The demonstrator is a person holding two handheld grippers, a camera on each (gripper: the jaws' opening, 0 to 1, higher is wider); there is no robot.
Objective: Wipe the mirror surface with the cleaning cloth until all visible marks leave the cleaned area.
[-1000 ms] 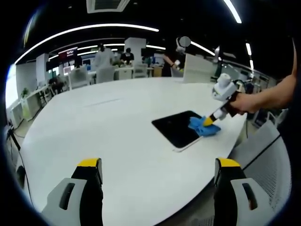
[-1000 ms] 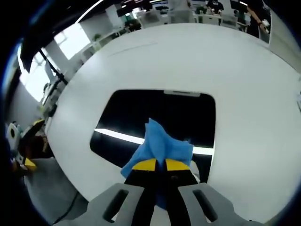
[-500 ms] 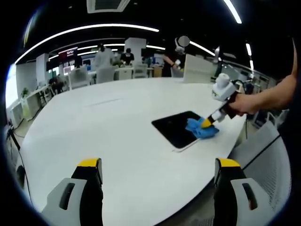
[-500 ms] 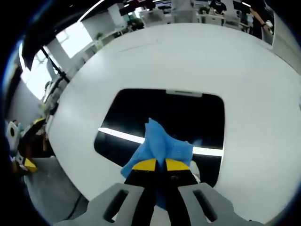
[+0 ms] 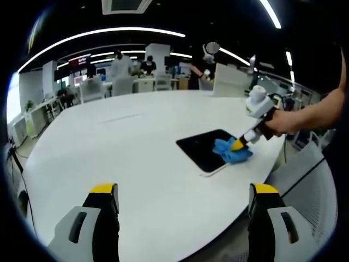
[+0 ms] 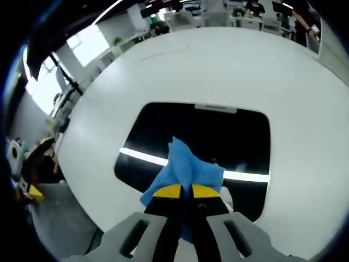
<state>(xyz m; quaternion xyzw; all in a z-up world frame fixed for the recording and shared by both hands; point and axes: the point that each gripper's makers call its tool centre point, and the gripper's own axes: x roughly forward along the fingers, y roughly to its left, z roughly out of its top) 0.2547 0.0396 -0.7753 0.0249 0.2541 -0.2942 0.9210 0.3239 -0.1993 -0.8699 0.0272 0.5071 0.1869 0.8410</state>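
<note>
I am working at a large round white table (image 5: pixel 125 147), and I am using the dark rectangular mirror with rounded corners (image 5: pixel 204 148) lying flat on it as my landmark. The mirror is sitting near the table's edge on my right-hand side, with bare white tabletop stretching away beyond its far side. In the right gripper view the mirror (image 6: pixel 218 136) is reflecting a bright ceiling light as a thin white bar across its glass.

My right gripper (image 6: pixel 181 191) is pinching the crumpled blue cleaning cloth (image 6: pixel 188 169) between its yellow-tipped jaws, which are pressed together on the fabric. The cloth is resting on the mirror's near portion, and in the left gripper view the cloth (image 5: pixel 232 151) is lying over the mirror's corner closest to my right hand (image 5: pixel 281 121), with the right gripper (image 5: pixel 239 143) angled down onto it.

My left gripper (image 5: pixel 182 191) is hanging well back from the mirror, over the bare table, jaws spread wide apart and holding nothing.

Beyond the mirror's far side an open office is spreading out: long ceiling light strips (image 5: pixel 103 34), white desks and chairs (image 5: pixel 122 84), and a few people standing in the distance (image 5: pixel 117 63). A bright window (image 6: pixel 87 46) is glowing past the table's rim.
</note>
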